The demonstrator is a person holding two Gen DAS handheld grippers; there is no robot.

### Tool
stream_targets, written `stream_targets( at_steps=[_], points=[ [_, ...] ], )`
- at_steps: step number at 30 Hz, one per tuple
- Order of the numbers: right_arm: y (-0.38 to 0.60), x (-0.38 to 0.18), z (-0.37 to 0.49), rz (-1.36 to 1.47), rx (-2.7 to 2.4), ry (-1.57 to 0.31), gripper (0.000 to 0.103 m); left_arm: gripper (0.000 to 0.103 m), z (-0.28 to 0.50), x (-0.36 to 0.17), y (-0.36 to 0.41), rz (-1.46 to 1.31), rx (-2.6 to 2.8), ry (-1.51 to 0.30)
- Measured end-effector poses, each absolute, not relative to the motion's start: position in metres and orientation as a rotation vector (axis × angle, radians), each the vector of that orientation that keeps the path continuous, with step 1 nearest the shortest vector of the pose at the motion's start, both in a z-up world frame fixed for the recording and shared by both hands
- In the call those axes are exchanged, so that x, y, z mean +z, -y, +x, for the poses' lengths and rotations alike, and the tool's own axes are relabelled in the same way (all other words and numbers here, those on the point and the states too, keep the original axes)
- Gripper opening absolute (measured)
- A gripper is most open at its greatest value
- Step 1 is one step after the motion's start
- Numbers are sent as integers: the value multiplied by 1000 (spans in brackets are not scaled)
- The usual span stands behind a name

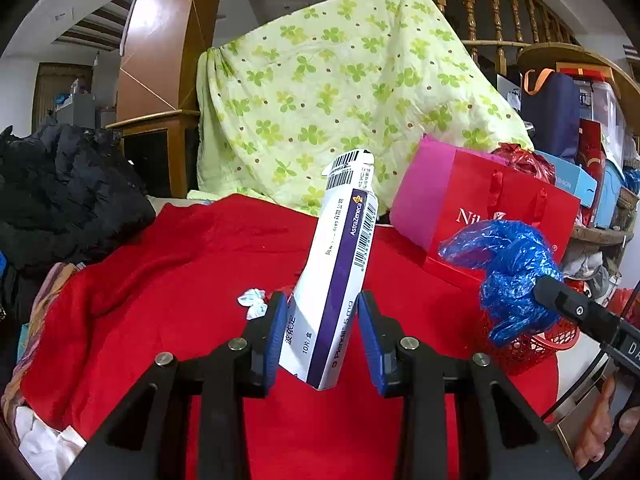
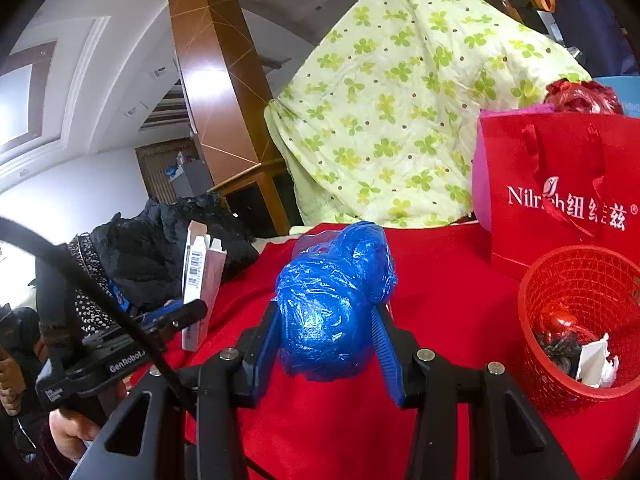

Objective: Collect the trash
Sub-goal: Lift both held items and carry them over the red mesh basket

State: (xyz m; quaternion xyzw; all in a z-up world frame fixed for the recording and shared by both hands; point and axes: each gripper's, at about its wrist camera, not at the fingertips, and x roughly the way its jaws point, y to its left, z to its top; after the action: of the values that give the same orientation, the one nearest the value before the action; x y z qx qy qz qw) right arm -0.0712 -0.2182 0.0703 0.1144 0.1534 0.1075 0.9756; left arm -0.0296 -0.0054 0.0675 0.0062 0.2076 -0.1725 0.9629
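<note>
Basket (image 2: 580,332) sits just right of your right hand-held gripper (image 2: 330,344), clamped on the blue bag (image 2: 332,300); left hand-held gripper (image 1: 322,340) grips the carton (image 1: 336,280).

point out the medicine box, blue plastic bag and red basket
medicine box (image 1: 332,280), left wrist view, purple stripe on its side
blue plastic bag (image 2: 328,312), right wrist view, middle of the wad
red basket (image 2: 560,384), right wrist view, front mesh wall

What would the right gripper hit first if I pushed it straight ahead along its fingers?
Probably the green floral blanket behind the table. The right gripper, shut on the blue plastic bag, points over the red cloth; the red basket sits off right. Depth is uncertain.
</note>
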Motion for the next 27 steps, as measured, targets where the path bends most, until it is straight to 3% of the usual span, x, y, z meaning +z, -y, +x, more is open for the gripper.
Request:
stream_targets(
  at_steps=[12, 27],
  points=[
    [220, 78, -79, 234, 201, -273, 48, 38, -34, 80, 11, 12, -349, -404],
    [299, 100, -113, 313, 88, -130, 48, 38, -32, 114, 89, 60, -505, -383]
  ],
)
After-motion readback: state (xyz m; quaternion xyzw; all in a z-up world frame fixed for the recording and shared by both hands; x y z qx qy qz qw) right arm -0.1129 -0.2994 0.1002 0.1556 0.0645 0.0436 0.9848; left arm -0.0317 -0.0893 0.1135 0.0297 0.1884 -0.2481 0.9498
